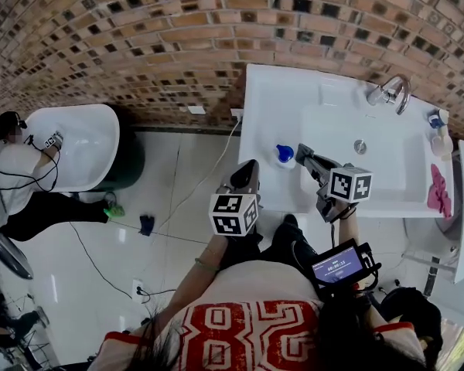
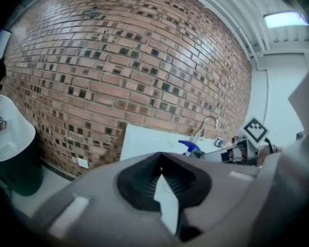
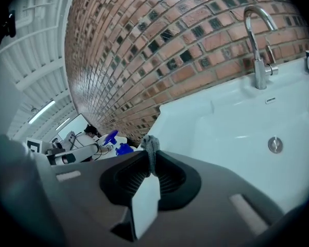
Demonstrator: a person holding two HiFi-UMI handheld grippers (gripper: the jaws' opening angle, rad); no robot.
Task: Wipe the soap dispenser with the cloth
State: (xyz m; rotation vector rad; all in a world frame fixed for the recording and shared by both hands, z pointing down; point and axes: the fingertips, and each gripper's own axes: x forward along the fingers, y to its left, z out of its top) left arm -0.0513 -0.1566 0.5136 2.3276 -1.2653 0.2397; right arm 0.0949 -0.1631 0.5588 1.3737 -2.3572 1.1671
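Left claw (image 1: 247, 168) (image 2: 161, 156): we read the jaws as closed together, with nothing between them. It is held off the front left corner of the white sink (image 1: 278, 103), pointing toward the brick wall (image 1: 178, 29).

Right claw (image 1: 303, 152) (image 3: 152, 157): jaws clamped on a small grey cloth (image 3: 150, 144), a wad of which sticks out past the tips. In the head view we see this claw over the sink's left front part, tips just beside the soap dispenser (image 1: 284, 155) (image 2: 190, 147) (image 3: 124, 149). We cannot tell whether cloth and dispenser touch.

The dispenser is blue and stands upright on the sink's left ledge, between the two claws.

We also note:
- faucet (image 1: 393, 91) (image 3: 257, 45) at the back of the basin, drain (image 1: 359, 146) (image 3: 274, 144) below it
- pink cloth (image 1: 437, 190) on the sink's right edge, well apart from both claws
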